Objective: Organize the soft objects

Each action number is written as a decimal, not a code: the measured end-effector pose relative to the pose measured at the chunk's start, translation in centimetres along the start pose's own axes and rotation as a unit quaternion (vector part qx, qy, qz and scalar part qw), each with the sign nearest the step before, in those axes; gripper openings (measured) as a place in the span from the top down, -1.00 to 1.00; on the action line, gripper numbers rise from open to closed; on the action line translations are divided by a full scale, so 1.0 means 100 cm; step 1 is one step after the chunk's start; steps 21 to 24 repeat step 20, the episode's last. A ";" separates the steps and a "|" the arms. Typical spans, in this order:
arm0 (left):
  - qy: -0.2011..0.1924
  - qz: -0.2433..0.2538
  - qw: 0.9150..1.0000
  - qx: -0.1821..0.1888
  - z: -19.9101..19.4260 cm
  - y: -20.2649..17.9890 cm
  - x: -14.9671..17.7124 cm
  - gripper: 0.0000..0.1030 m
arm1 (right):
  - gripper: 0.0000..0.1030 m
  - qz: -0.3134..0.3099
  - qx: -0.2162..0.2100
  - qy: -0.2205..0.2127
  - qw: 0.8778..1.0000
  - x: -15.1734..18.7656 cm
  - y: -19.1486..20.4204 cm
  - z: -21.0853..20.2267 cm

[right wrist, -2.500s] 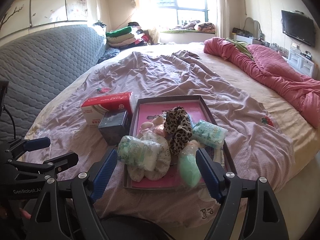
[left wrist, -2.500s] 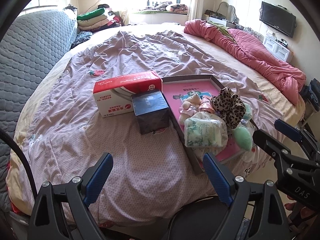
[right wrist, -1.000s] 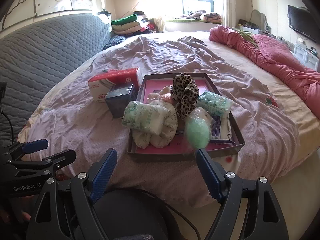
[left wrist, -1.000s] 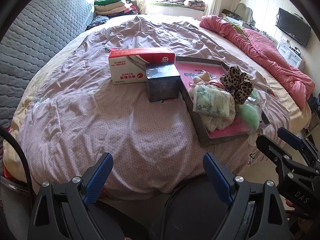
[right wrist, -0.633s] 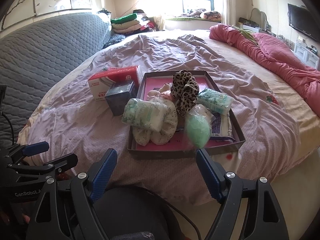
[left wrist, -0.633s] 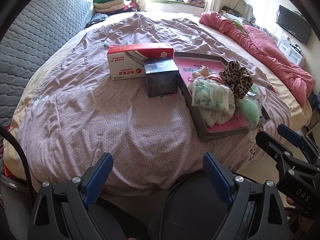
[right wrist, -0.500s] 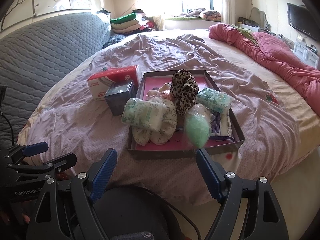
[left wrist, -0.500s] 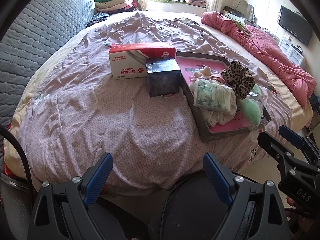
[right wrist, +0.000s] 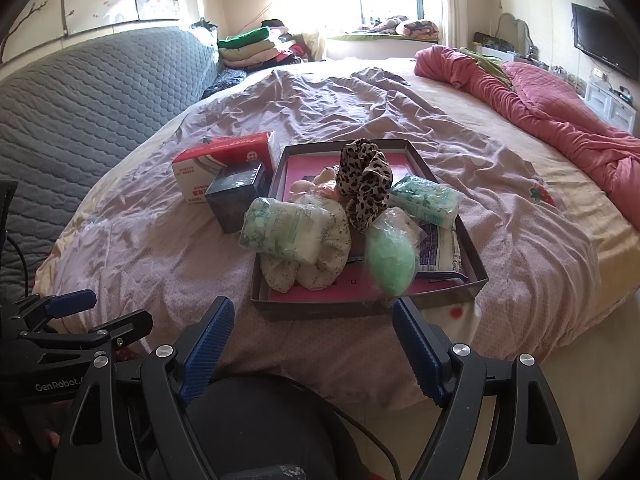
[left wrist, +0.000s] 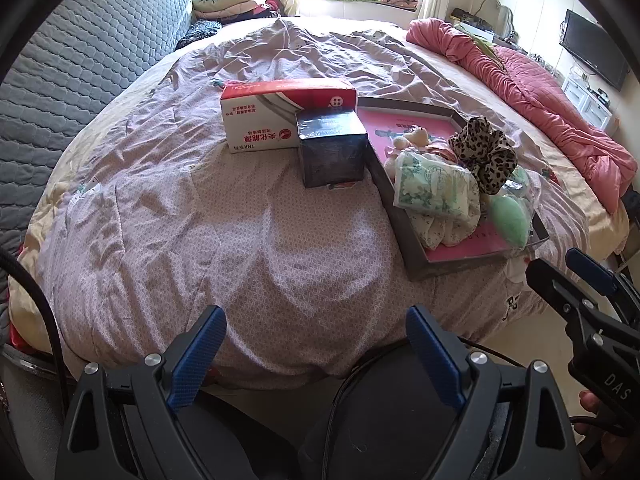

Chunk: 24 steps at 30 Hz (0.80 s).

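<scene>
Both grippers, left (left wrist: pixel 316 354) and right (right wrist: pixel 314 346), hang spread and empty short of the bed (left wrist: pixel 168 208), the soft things heaped in the tray (right wrist: pixel 474 258); any pick should pinch one bundle squarely.

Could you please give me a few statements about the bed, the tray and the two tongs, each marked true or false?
1. The leopard-print scrunchie lies in the tray. True.
2. The left tongs grip the green puff. False: they are open and empty, short of the bed.
3. The dark box stands in front of the red and white carton. True.
4. The right tongs are shut. False: they are open.
5. The pink quilt covers the tray. False: it lies bunched far off to the right.
</scene>
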<state>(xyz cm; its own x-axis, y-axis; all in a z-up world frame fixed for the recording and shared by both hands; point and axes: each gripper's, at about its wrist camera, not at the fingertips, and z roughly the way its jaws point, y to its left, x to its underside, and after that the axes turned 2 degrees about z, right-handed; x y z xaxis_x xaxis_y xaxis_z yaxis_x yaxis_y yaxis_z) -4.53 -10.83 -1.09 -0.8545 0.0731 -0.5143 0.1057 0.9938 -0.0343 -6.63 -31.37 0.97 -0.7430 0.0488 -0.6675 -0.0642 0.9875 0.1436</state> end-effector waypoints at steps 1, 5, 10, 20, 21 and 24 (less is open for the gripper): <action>0.001 0.000 1.000 0.000 0.000 0.000 0.000 -0.77 | -0.60 0.000 0.000 -0.001 1.000 0.000 0.000 0.000; 0.002 0.001 1.000 -0.003 0.001 0.000 0.000 -0.77 | -0.60 0.001 0.000 -0.001 1.000 0.000 0.000 0.000; 0.003 0.003 1.000 -0.008 0.002 -0.001 -0.001 -0.77 | -0.60 0.002 0.001 -0.002 1.000 -0.001 -0.001 0.000; -0.002 -0.019 1.000 -0.001 0.012 0.016 -0.017 -0.77 | -0.60 0.014 0.003 -0.001 1.000 -0.003 -0.010 0.004; -0.002 -0.019 1.000 -0.001 0.012 0.016 -0.017 -0.77 | -0.60 0.014 0.003 -0.001 1.000 -0.003 -0.010 0.004; -0.002 -0.019 1.000 -0.001 0.012 0.016 -0.017 -0.77 | -0.60 0.014 0.003 -0.001 1.000 -0.003 -0.010 0.004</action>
